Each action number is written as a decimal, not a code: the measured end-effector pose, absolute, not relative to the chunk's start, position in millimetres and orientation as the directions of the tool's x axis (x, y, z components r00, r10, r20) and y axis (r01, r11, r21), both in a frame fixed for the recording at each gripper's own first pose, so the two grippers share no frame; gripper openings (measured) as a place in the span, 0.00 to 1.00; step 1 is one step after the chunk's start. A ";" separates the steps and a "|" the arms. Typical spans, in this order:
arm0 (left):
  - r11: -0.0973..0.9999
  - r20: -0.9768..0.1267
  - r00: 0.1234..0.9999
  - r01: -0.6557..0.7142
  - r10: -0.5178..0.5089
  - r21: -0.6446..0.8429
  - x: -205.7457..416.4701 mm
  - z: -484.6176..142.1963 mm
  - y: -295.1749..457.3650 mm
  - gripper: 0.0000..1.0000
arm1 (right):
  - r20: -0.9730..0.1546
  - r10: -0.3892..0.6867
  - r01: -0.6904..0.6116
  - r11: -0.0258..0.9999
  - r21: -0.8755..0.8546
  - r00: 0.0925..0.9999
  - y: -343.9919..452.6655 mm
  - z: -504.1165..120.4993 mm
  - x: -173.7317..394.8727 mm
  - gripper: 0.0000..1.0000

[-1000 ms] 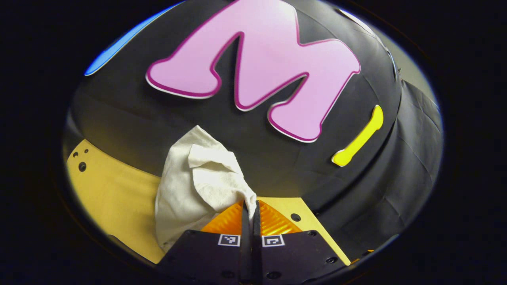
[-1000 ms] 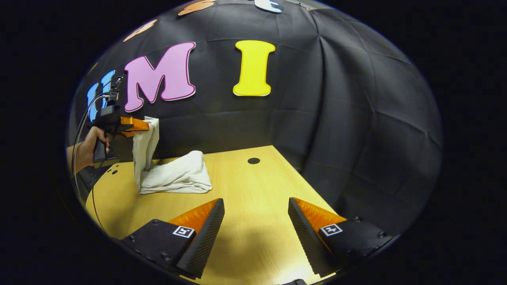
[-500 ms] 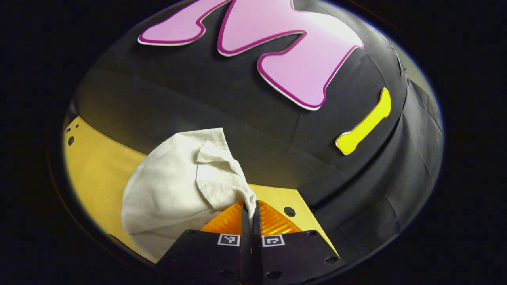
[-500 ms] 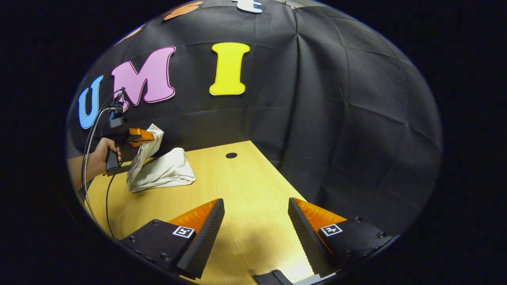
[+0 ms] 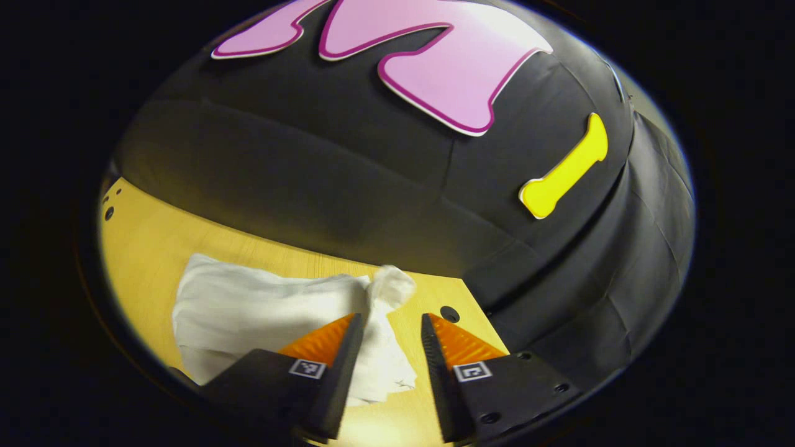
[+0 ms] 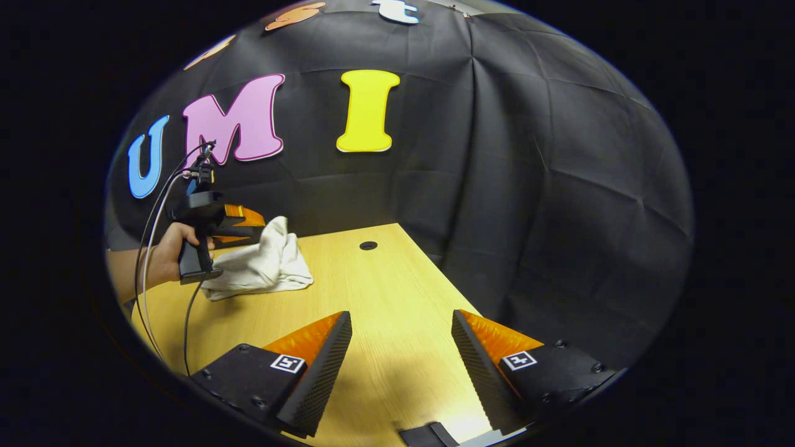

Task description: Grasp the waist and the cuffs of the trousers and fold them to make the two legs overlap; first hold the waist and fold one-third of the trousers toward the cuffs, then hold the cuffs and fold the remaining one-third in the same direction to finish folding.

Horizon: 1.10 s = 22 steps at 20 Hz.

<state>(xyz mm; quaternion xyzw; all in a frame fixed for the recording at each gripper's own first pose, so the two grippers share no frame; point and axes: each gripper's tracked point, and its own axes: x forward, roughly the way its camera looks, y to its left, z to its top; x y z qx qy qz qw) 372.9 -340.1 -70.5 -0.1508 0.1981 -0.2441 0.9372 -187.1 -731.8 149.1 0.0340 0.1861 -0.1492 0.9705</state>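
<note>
In the right gripper view the right tool [image 6: 400, 366] waits nearest, low over the front part of the bench [image 6: 397, 292], with its fingers wide apart and nothing between them. Farther off, near the back left corner, the left tool [image 6: 239, 225] is over the trousers [image 6: 264, 267], held by a hand [image 6: 166, 257] that grips its handle, with the tool almost level and pointing along the back edge.

A moment ago the left tool was clamped on a raised corner of the cloth. Now, in the left gripper view, the left tool [image 5: 386, 366] has its fingers apart, and the trousers [image 5: 273, 316] lie on the bench as a low white bundle, partly between the fingers. I judge that the last fold is released and the task is nearly finished. One corner of the bundle looks a little bunched.
</note>
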 end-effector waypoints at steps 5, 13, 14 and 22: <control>0.897 -0.283 0.864 0.339 -0.417 -0.285 339.2 -35.7 -292.7 0.98 | -0.336 -0.231 0.256 0.966 0.030 0.913 -708.9 170.9 -178.3 0.99; 0.975 -0.132 0.966 0.218 -0.221 -0.037 227.7 42.4 -172.1 0.97 | -0.230 -0.159 0.161 0.987 -0.010 0.960 -667.8 226.6 -189.7 0.99; 0.976 -0.120 0.969 0.214 -0.217 -0.040 207.6 49.9 -160.5 0.97 | -0.221 -0.156 0.152 0.988 -0.038 0.963 -667.1 235.6 -193.2 0.99; 0.985 -0.052 0.990 0.124 -0.131 -0.122 54.3 73.1 -48.6 0.97 | -0.122 -0.103 0.099 0.994 -0.040 0.987 -623.4 299.6 -238.9 0.99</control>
